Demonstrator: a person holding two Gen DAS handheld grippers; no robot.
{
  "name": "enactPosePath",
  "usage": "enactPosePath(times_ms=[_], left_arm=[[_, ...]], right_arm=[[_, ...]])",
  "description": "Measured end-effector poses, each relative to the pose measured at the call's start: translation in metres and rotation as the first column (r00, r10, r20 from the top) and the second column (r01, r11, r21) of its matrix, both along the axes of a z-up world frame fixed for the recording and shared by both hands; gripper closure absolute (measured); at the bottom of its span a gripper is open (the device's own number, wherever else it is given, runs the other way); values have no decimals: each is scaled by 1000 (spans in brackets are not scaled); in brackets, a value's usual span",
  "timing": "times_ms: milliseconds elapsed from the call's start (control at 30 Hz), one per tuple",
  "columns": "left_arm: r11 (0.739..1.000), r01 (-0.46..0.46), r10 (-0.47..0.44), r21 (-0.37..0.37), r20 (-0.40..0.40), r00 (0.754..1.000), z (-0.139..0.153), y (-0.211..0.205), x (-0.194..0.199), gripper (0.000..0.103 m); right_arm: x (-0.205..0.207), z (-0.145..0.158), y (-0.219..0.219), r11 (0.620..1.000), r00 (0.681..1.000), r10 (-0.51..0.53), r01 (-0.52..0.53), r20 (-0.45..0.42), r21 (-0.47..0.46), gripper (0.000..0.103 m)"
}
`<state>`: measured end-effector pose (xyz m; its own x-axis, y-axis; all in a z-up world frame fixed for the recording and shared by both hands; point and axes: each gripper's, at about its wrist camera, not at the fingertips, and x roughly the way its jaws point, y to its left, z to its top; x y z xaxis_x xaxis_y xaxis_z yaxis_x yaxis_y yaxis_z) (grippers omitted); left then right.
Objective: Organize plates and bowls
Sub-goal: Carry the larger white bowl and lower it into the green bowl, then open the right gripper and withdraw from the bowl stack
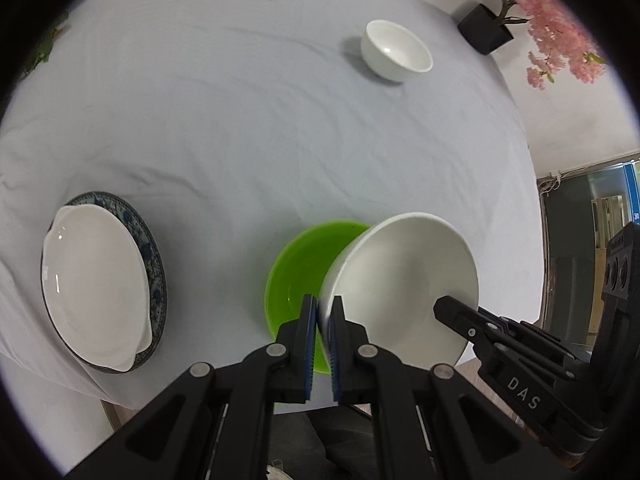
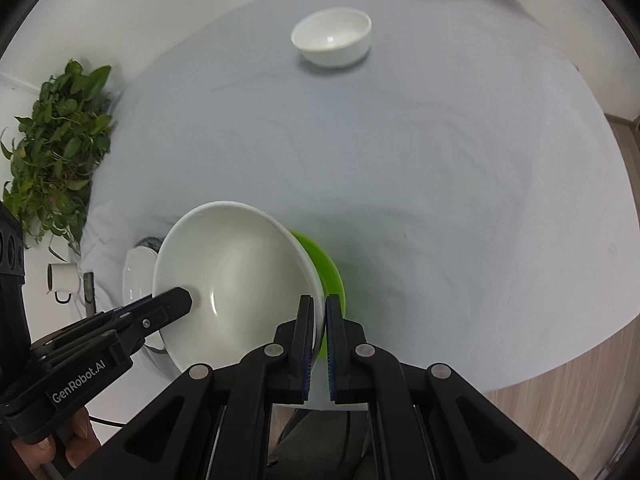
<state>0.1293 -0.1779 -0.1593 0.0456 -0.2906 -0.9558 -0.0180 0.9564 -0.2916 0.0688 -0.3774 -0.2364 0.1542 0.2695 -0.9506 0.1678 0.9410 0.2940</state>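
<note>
- Left wrist view: the left hand-held gripper [image 1: 323, 320] is seen clenched on the near-left rim of a large white bowl [image 1: 404, 280], with the rim pinched between the blue-padded fingers [image 1: 308, 344].
- The right hand-held gripper [image 1: 448, 308] enters from the right side of the same view; one finger lies inside the bowl, against its inner wall.
- Right wrist view: the right hand-held gripper [image 2: 319, 320] is clamped on the right rim of the large white bowl [image 2: 236, 276]. The left hand-held gripper [image 2: 176, 300] reaches in at the opposite side.
- The large white bowl is held tilted, directly over a green bowl [image 1: 300, 272], which sits on the tabletop [image 1: 240, 120] near its front edge and is partly covered.
- A white dish [image 1: 96, 288] is stacked on a blue-patterned plate [image 1: 154, 264] at the left of the tabletop, well apart from the green bowl.
- A small white bowl [image 1: 396, 50] stands upright towards the far side of the tabletop.
- A black planter with pink blossoms [image 1: 486, 28] is noted beyond the far edge; a green leafy plant [image 2: 56, 148] is noted to the left.
</note>
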Motion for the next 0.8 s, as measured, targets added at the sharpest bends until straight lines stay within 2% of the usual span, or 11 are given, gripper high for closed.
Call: enactPosePath(times_ms=[133,233,300,800], left_arm=[[1000,-7,7,10,-30,1000,-15,1,0,98],[999,-4,6,47,-42,999,-22,-1,1,97],[999,-15,17,41,-60,998,-28,1,0,97],[996,-45,51,76,-81,995,-36,-3,4,94]], right_arm=[[-1,-20,5,999,1000,19,-19,-25,-28,100],[9,-24,7,998,999,35,-36,-25,-54,100],[11,-28,6,998,999,37,-39,-40,-51,100],[27,-45,4,999,997,25,-27,-73,-30,99]])
